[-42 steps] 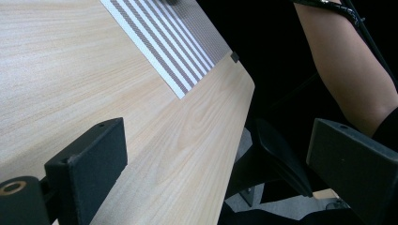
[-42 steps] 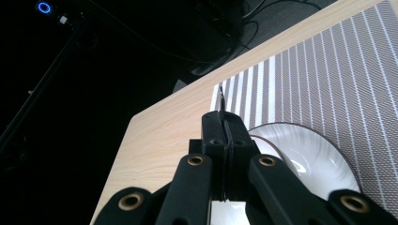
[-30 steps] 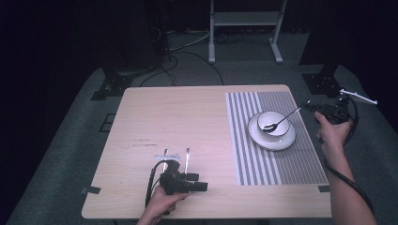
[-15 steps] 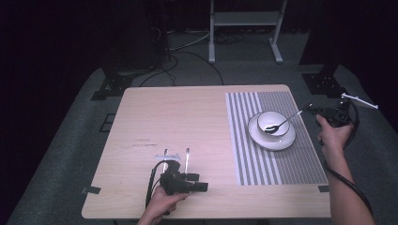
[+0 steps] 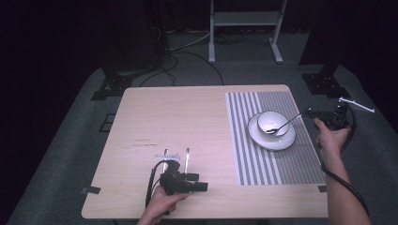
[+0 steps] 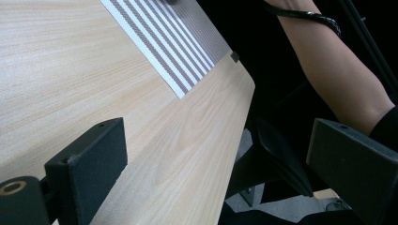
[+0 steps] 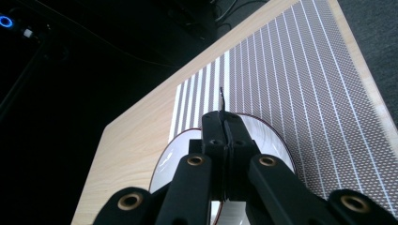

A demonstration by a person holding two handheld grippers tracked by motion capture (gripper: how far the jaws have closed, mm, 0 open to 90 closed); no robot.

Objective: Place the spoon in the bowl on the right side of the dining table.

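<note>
Little has moved since earlier frames: spoon (image 5: 283,125) bowl end is kept in the bowl (image 5: 272,123) on the plate (image 5: 272,137), slightly shifted. Right gripper (image 7: 224,123) jaws are clamped on the spoon handle; left gripper (image 5: 176,157) is rested on the bench (image 5: 178,122), jaws apart, empty. Step judged: spoon being placed in or stirred in bowl. Next, handle release or a lift is likely called for

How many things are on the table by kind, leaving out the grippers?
Mat: 1
Plate: 1
Bowl: 1
Spoon: 1
Total: 4
</note>
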